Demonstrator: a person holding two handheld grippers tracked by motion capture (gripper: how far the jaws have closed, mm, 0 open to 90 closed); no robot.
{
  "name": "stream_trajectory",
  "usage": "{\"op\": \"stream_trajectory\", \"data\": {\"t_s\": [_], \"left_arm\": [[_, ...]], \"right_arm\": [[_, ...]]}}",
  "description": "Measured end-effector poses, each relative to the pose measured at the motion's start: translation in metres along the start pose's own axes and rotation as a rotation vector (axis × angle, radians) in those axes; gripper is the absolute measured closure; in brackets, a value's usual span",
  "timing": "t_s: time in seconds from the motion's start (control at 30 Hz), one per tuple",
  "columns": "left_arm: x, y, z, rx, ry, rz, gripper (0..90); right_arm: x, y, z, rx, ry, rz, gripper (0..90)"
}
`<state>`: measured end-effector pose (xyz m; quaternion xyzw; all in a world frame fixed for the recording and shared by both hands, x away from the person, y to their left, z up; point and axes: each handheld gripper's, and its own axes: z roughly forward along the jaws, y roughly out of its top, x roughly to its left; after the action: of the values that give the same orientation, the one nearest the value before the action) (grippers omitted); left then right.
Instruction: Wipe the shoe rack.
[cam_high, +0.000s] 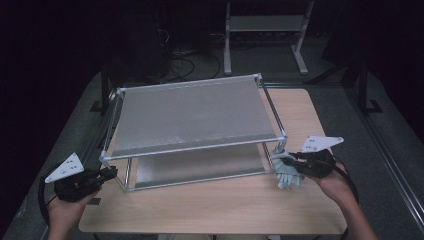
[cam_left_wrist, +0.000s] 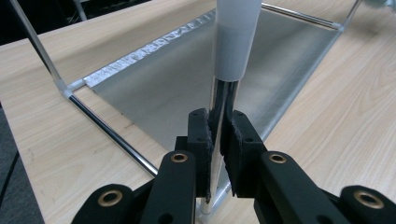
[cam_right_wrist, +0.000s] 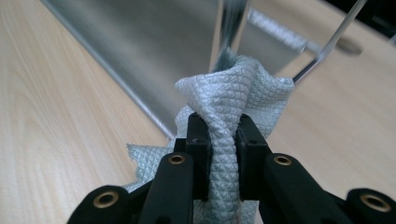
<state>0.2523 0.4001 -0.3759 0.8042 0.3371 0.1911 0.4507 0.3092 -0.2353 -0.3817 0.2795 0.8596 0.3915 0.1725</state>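
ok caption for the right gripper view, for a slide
Right gripper shut on a bunched pale waffle-weave cloth beside the metal rack's upright post.

Pale blue-grey waffle-textured cloth (cam_right_wrist: 233, 98), silver rack (cam_high: 192, 112), light woodgrain table (cam_high: 210, 205).

The rack (cam_high: 192, 117) stands on the table (cam_high: 215, 205). The cloth (cam_high: 288, 175) lies at its near right leg, the left gripper (cam_high: 107, 173) at its near left corner.

I count one two-tier metal rack (cam_high: 192, 117) with two mesh shelves, one pale cloth (cam_high: 288, 175), and one wooden table (cam_high: 210, 207). I carry two grippers: left (cam_high: 111, 172) and right (cam_high: 291, 159).
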Motion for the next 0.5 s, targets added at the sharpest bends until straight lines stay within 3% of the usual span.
{"op": "stream_trajectory", "data": {"t_s": [0.1,0.17,0.4,0.5], "left_arm": [[0.0,-0.001,-0.001,-0.002,0.003,-0.001,80.7],[0.0,-0.001,-0.001,-0.001,0.004,0.0,80.7],[0.001,-0.001,-0.001,-0.002,0.005,-0.004,80.6],[0.001,-0.001,-0.001,-0.002,0.005,-0.004,80.7]], "right_arm": [[0.001,0.009,-0.013,-0.043,0.001,-0.018,78.7],[0.001,0.011,-0.015,-0.04,0.008,-0.026,78.8],[-0.001,-0.01,0.007,0.003,0.045,0.006,78.8],[-0.003,-0.014,0.008,-0.008,0.07,0.028,78.8]]}}
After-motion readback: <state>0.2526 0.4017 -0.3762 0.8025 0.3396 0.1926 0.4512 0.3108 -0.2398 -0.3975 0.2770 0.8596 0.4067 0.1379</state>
